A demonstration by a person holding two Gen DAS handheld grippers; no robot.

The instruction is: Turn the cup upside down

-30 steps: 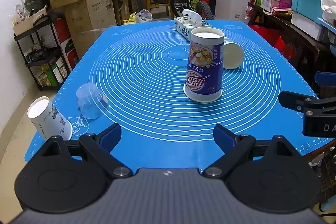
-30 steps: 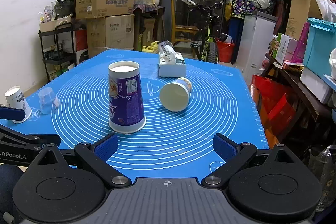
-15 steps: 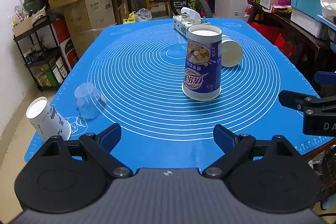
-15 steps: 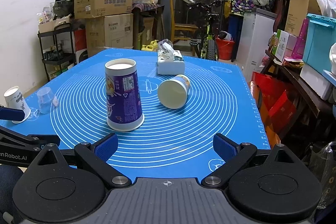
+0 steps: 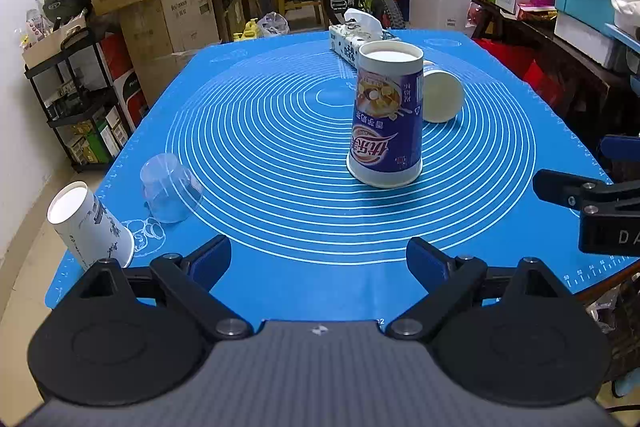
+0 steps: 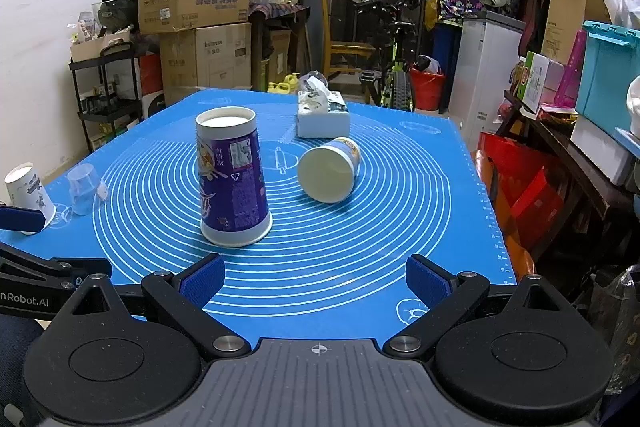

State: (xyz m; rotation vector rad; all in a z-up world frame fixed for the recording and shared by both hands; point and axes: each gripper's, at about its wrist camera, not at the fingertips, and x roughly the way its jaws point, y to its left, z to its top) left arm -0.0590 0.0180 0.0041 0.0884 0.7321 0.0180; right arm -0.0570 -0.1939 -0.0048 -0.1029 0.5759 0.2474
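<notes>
The left wrist view shows the purple cup's (image 5: 386,121) picture side with large script printed upside down, and part of the right gripper's black frame at its right edge; the right wrist view shows the cup's (image 6: 232,183) other side, with small print and a recycling mark, and part of the left gripper's frame with one blue pad at its left edge. The cup stands mouth-down near the middle of the blue mat (image 5: 280,131) on the table, wide rim on the mat, white base up, leaning a little. It is a tall paper cup, purple with white rim and base. The left gripper (image 5: 319,259) has its jaws spread wide and holds nothing; the right gripper (image 6: 315,279) likewise has its jaws spread with nothing between them. Both sit at the near edge of the mat, apart from the cup. Just behind and to the right of the cup a white cup (image 6: 329,169) lies on its side, its mouth toward the cameras. Beyond it stands a tissue box (image 6: 323,115). At the mat's left edge a clear cup (image 5: 170,187) and a small paper cup (image 5: 90,223) both stand upside down, well apart from the purple cup. Nothing lies between either gripper and the purple cup.
</notes>
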